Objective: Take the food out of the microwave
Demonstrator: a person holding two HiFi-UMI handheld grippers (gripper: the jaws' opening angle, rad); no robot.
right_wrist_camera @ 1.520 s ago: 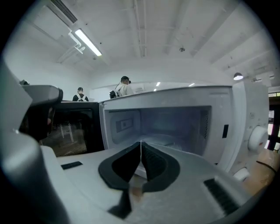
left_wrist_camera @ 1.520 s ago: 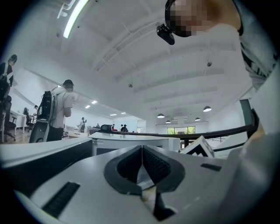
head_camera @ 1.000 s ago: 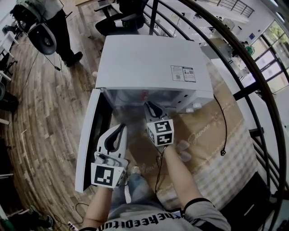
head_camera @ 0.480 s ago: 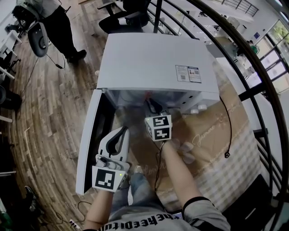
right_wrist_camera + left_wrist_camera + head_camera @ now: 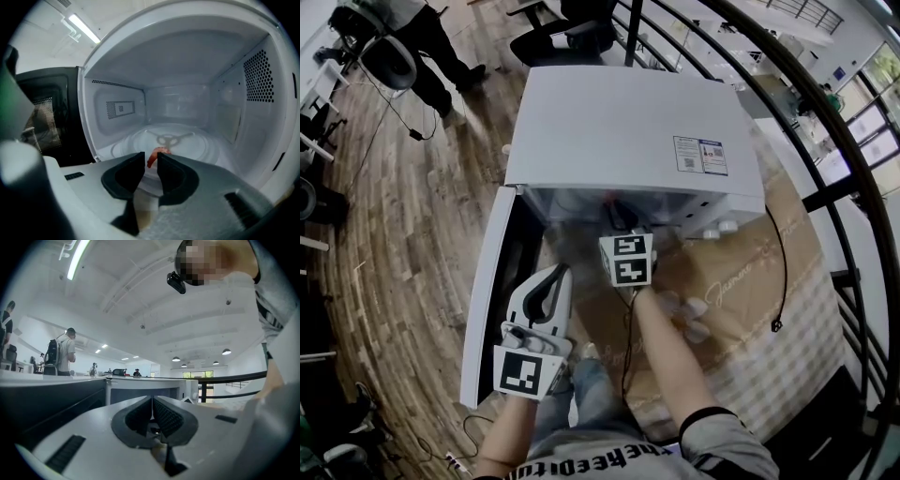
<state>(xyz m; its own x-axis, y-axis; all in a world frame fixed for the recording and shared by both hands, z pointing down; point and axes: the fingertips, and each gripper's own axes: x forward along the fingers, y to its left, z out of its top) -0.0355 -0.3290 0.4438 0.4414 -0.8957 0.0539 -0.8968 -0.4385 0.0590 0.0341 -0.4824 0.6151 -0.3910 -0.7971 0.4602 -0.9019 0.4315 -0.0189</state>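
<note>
The white microwave [image 5: 628, 122] stands with its door [image 5: 492, 291] swung open to the left. In the right gripper view a small red-orange piece of food [image 5: 155, 156] lies at the front of the glass turntable [image 5: 192, 140]. My right gripper [image 5: 150, 157] is at the mouth of the oven [image 5: 617, 221], its jaws a narrow gap apart, and the food shows just past the tips in that gap. My left gripper [image 5: 559, 277] hangs lower left beside the open door, jaws closed together on nothing [image 5: 152, 401].
The microwave sits on a cloth-covered table [image 5: 741, 291] with a black cable [image 5: 778, 272] trailing on its right. A black curved railing [image 5: 825, 122] runs along the right. A person [image 5: 422, 37] and chairs stand on the wooden floor at the far left.
My right gripper has moved forward, toward the microwave's opening. The left gripper has stayed beside the door.
</note>
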